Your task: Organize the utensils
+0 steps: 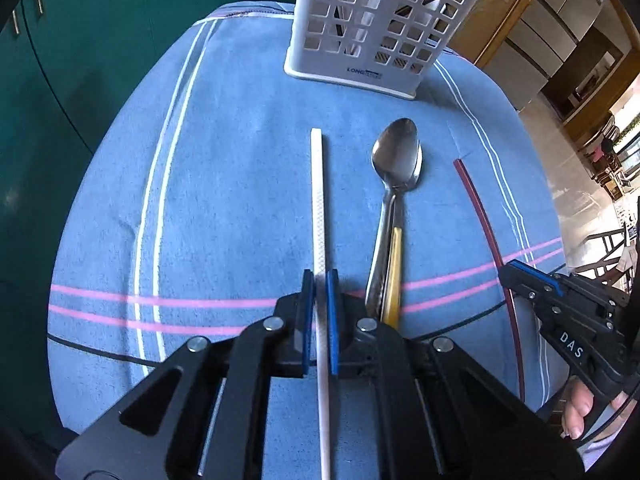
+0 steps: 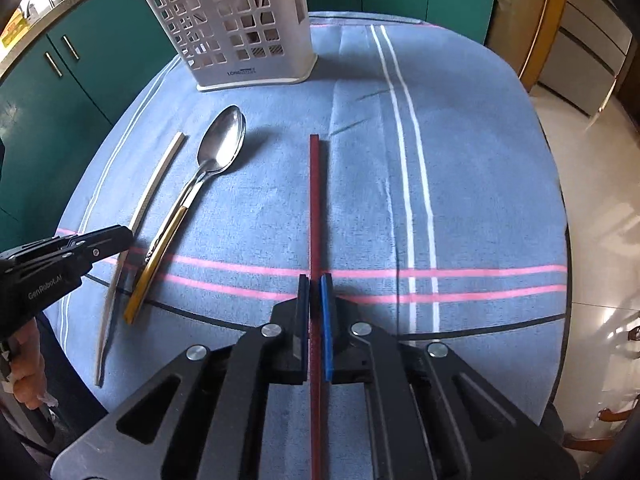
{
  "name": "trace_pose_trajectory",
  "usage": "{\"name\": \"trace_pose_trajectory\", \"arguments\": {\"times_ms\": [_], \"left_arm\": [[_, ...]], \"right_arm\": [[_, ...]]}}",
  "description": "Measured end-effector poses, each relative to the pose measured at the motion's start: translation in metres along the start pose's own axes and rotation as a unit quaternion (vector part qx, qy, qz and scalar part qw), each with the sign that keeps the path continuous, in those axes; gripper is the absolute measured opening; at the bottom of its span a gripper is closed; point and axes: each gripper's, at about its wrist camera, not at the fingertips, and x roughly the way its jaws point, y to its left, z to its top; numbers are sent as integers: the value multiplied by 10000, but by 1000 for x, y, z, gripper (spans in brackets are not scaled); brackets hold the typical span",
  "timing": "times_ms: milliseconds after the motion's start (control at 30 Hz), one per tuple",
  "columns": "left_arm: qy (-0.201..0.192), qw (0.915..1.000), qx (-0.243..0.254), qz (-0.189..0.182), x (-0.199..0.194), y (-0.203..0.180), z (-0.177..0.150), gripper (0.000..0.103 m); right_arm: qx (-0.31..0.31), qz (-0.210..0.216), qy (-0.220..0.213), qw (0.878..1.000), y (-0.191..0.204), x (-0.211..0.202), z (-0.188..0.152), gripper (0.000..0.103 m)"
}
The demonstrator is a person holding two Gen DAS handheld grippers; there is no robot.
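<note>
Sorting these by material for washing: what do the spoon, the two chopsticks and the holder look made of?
Spoon: polished metal, mirror-like glare. White chopstick: probably plastic, matte with a fine textured pattern. Dark red chopstick: plastic or lacquered wood; unclear. Utensil holder: white moulded plastic, grid of square holes.

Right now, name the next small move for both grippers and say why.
Probably lift both straight up: the left hand-held gripper is closed on the white chopstick, the right hand-held gripper on the dark red chopstick, both flat on the blue striped cloth.
</note>
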Motion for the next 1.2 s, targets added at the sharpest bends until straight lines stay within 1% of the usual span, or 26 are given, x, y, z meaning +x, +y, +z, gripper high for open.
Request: {"name": "trace_pose_trajectory", "arguments": {"times_ms": [67, 133, 167, 267, 467, 600, 767, 900, 1033, 1200], "left_arm": [[-26, 9999, -8, 97, 2, 0, 4, 17], [-15, 10000, -14, 84, 6, 0, 6, 21], [-35, 9999, 14, 100, 9, 0, 10, 22], [-48, 9999, 84, 123, 15, -1, 20, 22], [3, 9985, 279, 475, 30, -7, 43, 24], [51, 9972, 393, 628, 35, -14, 53, 26], [40, 9972, 365, 658, 38, -17, 60, 27], [-7, 9969, 392, 681, 41, -17, 65, 27], [-11, 9960, 461, 764, 46, -18, 72, 28], [-4, 9952, 520, 828, 47, -21, 73, 29]], "right_arm": [[6, -16, -37, 10000, -1, 0, 1, 8], [79, -33, -33, 10000, -2, 1, 2, 13], [86, -63, -36, 9999, -2, 3, 4, 15], [53, -132, -78, 9999, 0, 8, 11, 17], [-22, -250, -90, 9996, 3, 11, 18, 18], [-165, -466, -87, 9987, 8, 17, 30, 19], [-321, -639, -98, 9974, 15, 28, 50, 19], [-406, -741, -127, 9963, 19, 34, 58, 20], [-441, -789, -107, 9959, 21, 37, 65, 20], [-505, -797, -62, 9955, 20, 39, 67, 20]]}}
